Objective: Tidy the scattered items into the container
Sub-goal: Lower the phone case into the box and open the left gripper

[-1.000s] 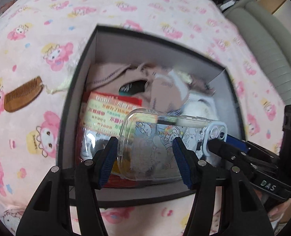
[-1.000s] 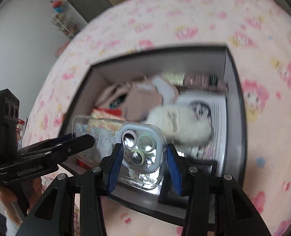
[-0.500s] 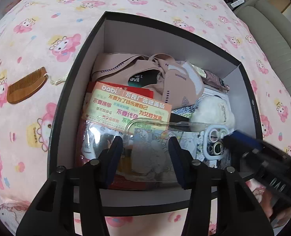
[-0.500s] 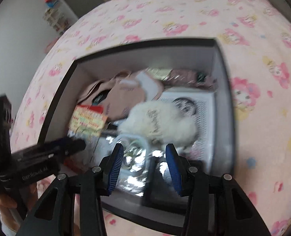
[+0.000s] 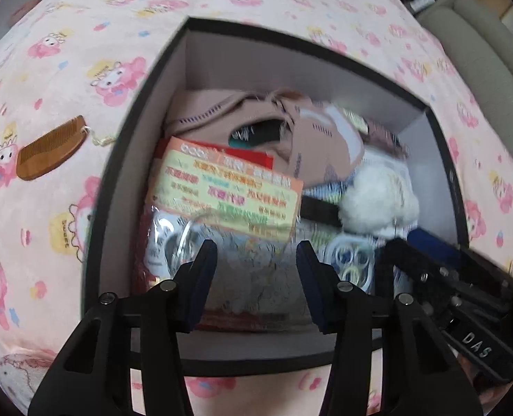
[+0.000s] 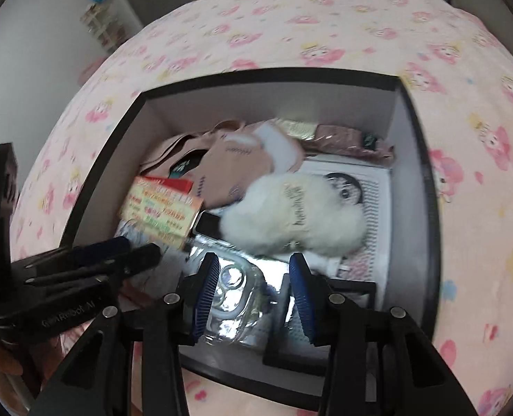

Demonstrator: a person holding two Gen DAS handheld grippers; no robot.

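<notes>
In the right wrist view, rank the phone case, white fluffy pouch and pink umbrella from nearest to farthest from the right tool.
1. Phone case: between the right tool's fingers.
2. White fluffy pouch: box middle, just beyond.
3. Pink umbrella: along the far wall.

packet lettering (image 5: pixel 228 190) smeared by blur, clear phone case (image 6: pixel 235 294) partly behind tool pads
</notes>
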